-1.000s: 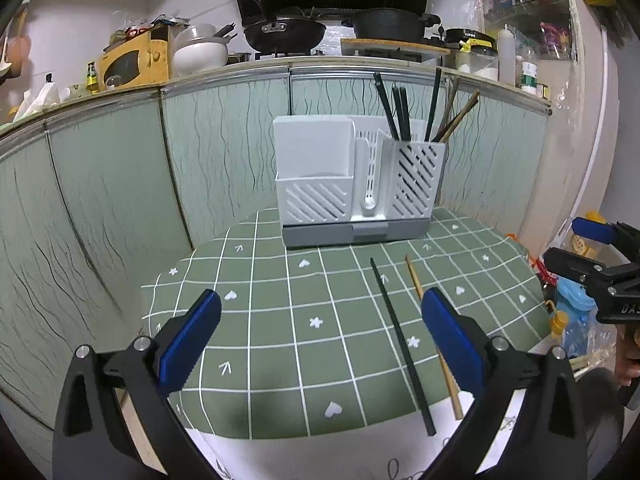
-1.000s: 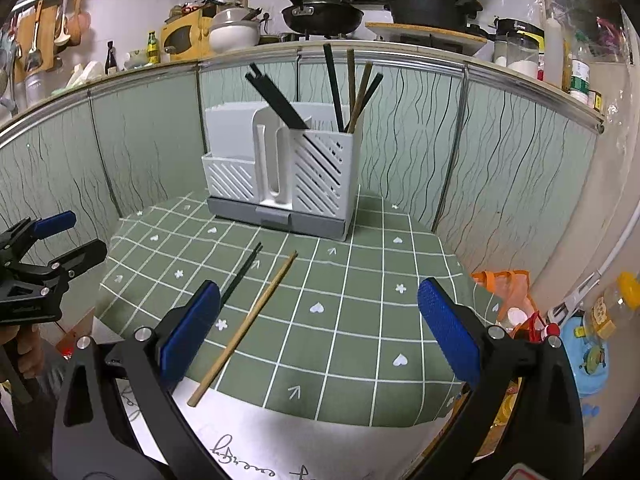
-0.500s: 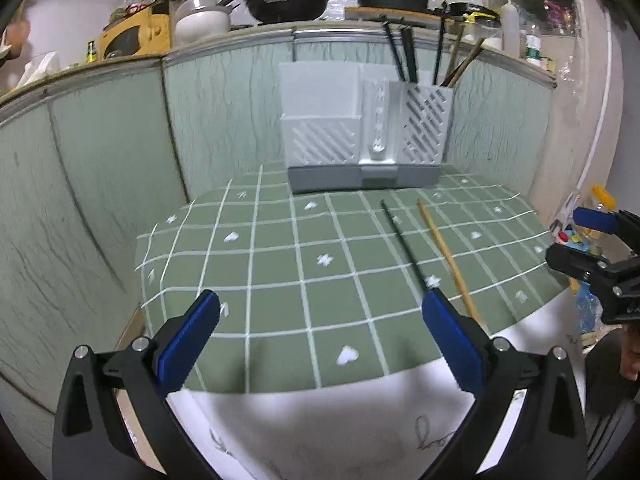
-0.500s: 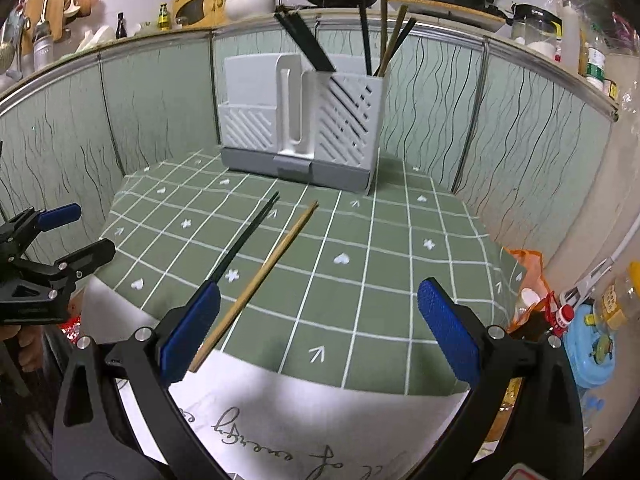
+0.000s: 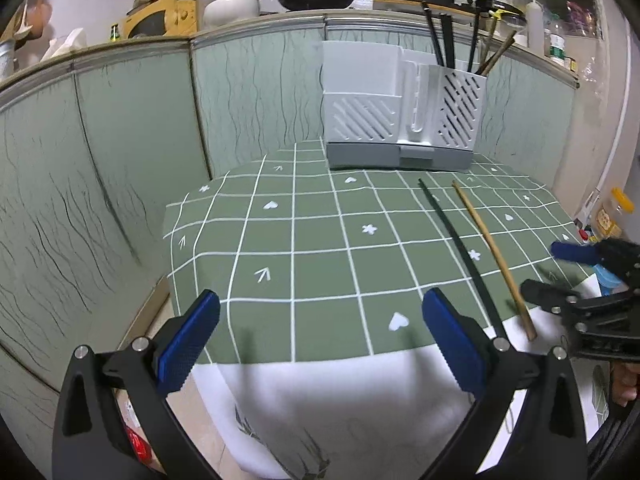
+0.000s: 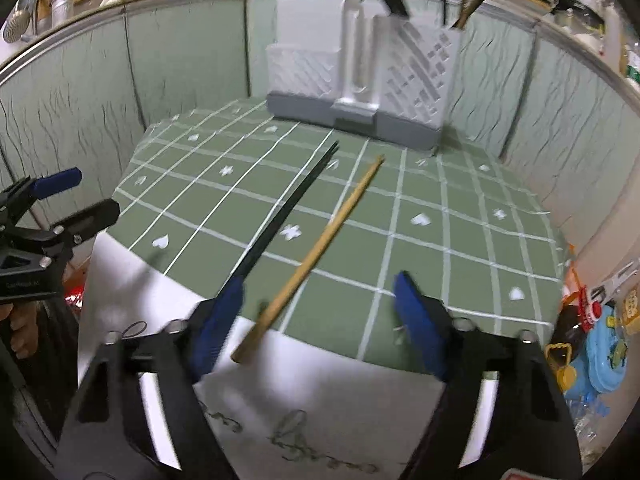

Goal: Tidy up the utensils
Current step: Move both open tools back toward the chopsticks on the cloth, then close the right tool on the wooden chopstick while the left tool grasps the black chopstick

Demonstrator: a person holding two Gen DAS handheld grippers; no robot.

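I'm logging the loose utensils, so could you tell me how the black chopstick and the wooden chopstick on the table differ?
The black chopstick is dark and slim; the wooden chopstick is tan and looks thicker. In the right wrist view the wooden one's near end lies between the closing right gripper's fingers, untouched, while the black one runs beside the left finger. Both lie flat on the green tablecloth, roughly parallel, pointing toward the utensil holder.

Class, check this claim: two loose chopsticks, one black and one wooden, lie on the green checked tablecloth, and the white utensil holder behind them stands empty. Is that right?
Not quite. The white utensil holder is not empty: the left wrist view shows several dark and wooden chopsticks standing in its right compartment. The rest holds: a black chopstick and a wooden chopstick lie on the green checked tablecloth.
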